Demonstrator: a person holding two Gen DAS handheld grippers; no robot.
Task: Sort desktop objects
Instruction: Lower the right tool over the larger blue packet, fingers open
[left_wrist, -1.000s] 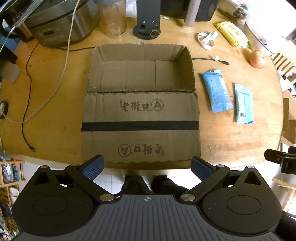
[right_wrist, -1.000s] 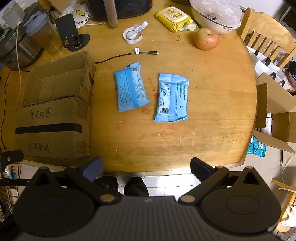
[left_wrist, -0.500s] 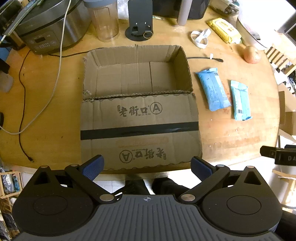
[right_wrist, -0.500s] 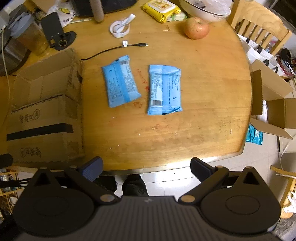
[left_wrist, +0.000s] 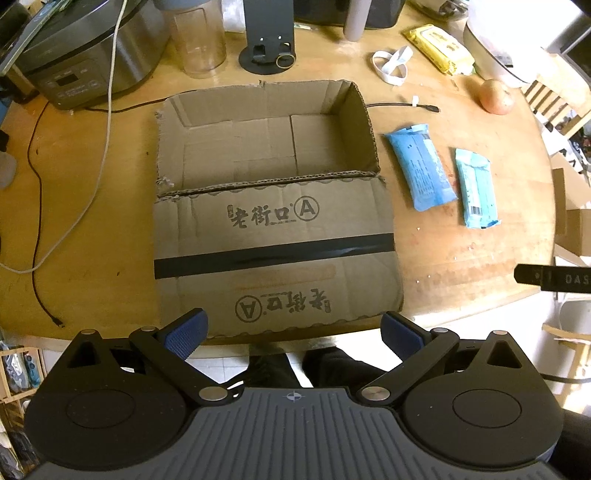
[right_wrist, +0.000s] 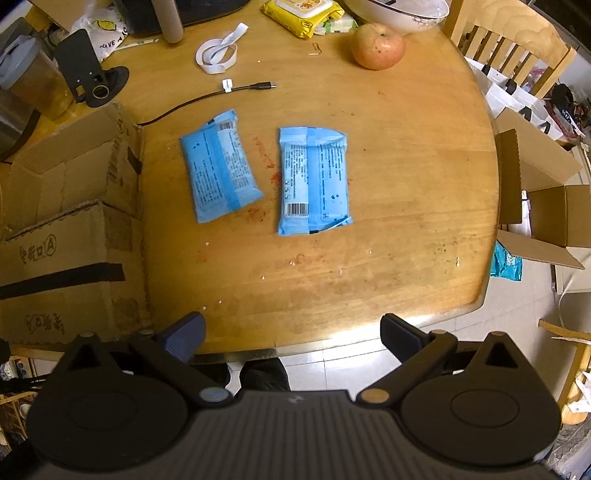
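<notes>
Big round wooden table (right_wrist: 388, 221) under both claws, and the largest thing on it is the open cardboard box (left_wrist: 266, 147), dead ahead of the left claw (left_wrist: 295, 328), printed flap folded toward it, nothing lying inside that I can see. That left claw hangs over the table's near edge, jaws spread wide, holding nothing. Over to its right the right claw (right_wrist: 291, 332) hovers at the same near edge, also wide open and empty. Now the goods: two blue packets lie flat ahead of the right claw, just beside each other but not touching. The left-hand blue packet (right_wrist: 219, 166) sits ahead and to the left of that claw, near the box wall, its long axis running away from the claw with a slight tilt. The right-hand blue packet (right_wrist: 314, 181) lies almost straight ahead, long axis pointing nearly straight away, barcode end nearest. So I'd judge the right claw the nearer one for either packet, and with jaws opening side to side it could close across the narrow width, then carry leftward to the box. Farther out: an apple (right_wrist: 378, 46), a yellow wipes pack (right_wrist: 301, 13), a white strap loop (right_wrist: 218, 53), a black cable (right_wrist: 207, 98). Hard to tell whether those belong in the sort. The packets' print is too small to read, and the bowl at the far edge is cut off.
</notes>
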